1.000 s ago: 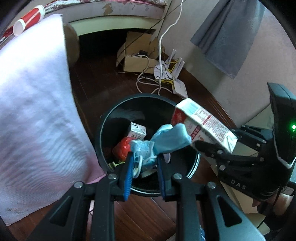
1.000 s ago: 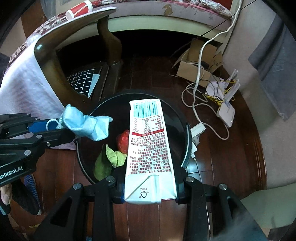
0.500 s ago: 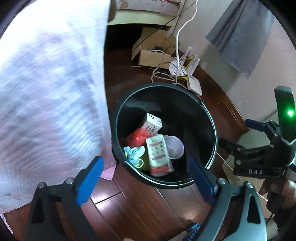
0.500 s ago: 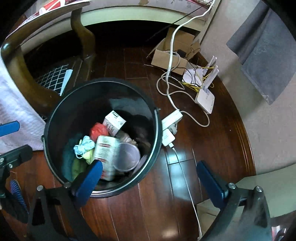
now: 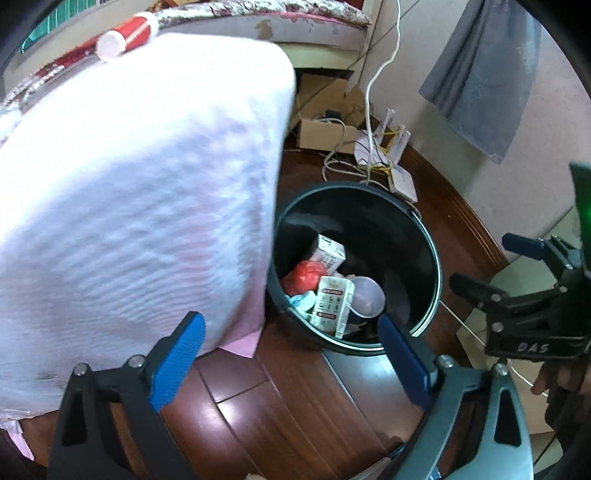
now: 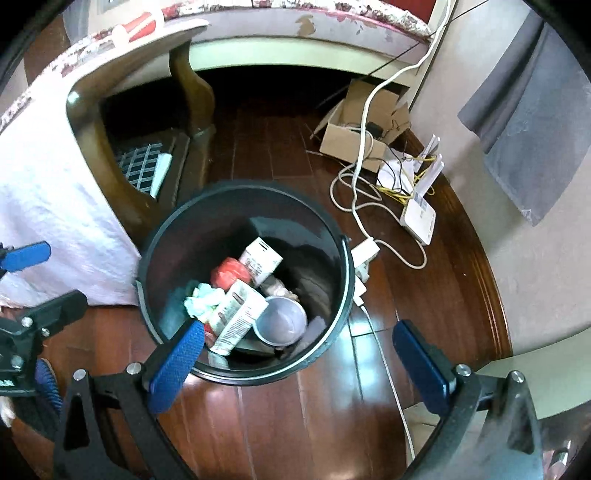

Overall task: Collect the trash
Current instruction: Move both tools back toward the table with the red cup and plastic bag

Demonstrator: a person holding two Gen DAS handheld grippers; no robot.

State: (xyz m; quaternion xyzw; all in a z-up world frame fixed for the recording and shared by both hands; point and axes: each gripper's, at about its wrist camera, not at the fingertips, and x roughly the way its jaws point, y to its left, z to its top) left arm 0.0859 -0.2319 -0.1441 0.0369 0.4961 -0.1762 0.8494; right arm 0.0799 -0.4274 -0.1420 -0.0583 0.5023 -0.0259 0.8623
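A black round trash bin (image 5: 432, 266) (image 6: 343, 258) stands on the dark wood floor. Inside lie a milk carton (image 5: 330, 308) (image 6: 240, 317), a crumpled blue face mask (image 5: 301, 301) (image 6: 203, 299), a red wrapper (image 6: 229, 275), a small white box (image 6: 260, 260) and a plastic cup (image 6: 282, 321). My left gripper (image 5: 291, 350) is open and empty, above the bin's near rim. My right gripper (image 6: 299, 354) is open and empty, also above the near rim. The right gripper shows at the right edge of the left wrist view (image 5: 532, 295).
A white tablecloth (image 5: 129, 203) hangs over a table left of the bin, with a red paper cup (image 5: 125, 35) on top. A wooden table leg (image 6: 192, 85), a cardboard box (image 6: 354, 136), white cables and a router (image 6: 419, 218) lie beyond the bin.
Both grippers opened: the face mask and the milk carton dropped into the bin. Both grippers have since pulled back a little from the bin.
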